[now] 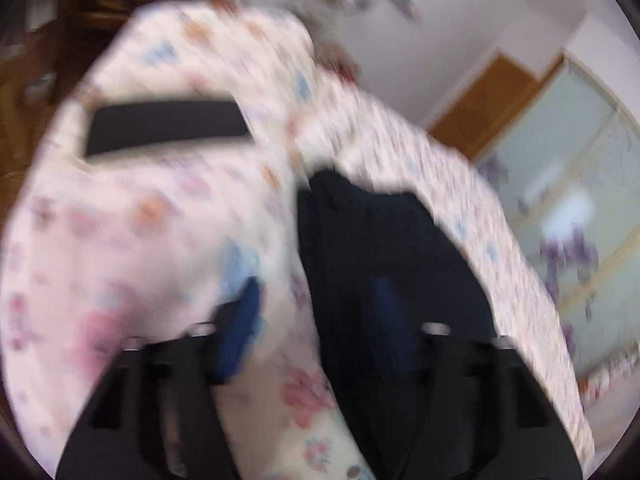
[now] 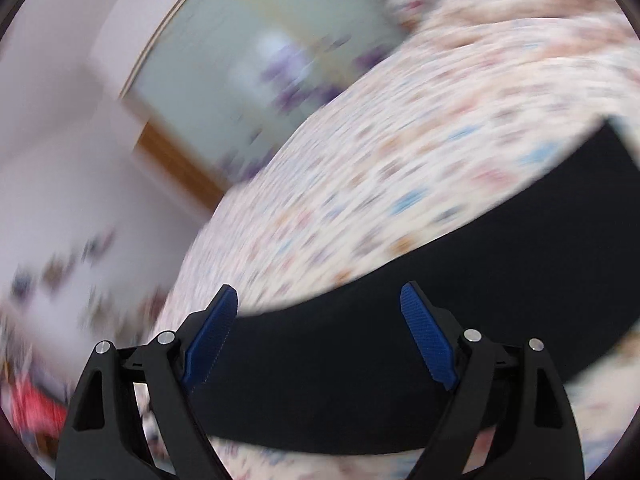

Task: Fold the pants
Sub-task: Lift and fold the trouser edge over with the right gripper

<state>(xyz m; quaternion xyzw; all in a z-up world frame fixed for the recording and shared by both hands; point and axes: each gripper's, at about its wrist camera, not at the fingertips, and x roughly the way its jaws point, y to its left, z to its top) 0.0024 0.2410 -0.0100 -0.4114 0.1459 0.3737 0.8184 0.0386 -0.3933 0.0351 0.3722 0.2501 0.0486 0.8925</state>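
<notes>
Left wrist view, blurred: the left claw [image 1: 316, 320] is spread wide over the dark pants [image 1: 384, 248] on the floral bed [image 1: 160, 208]. Right wrist view: the right claw [image 2: 320, 320] is released above a pants leg; settle, then pinch one edge cleanly.

i'm not reading any text, label, brand or number in either wrist view (both are blurring badly), not on the floral bedspread [image 2: 420, 168] or the pants [image 2: 400, 360].

The pants [image 2: 400, 360] were matt dark cloth – the floral bedsheet [image 2: 400, 160] soft cotton-like fabric – the pads [image 2: 428, 336] ribbed blue rubber
</notes>
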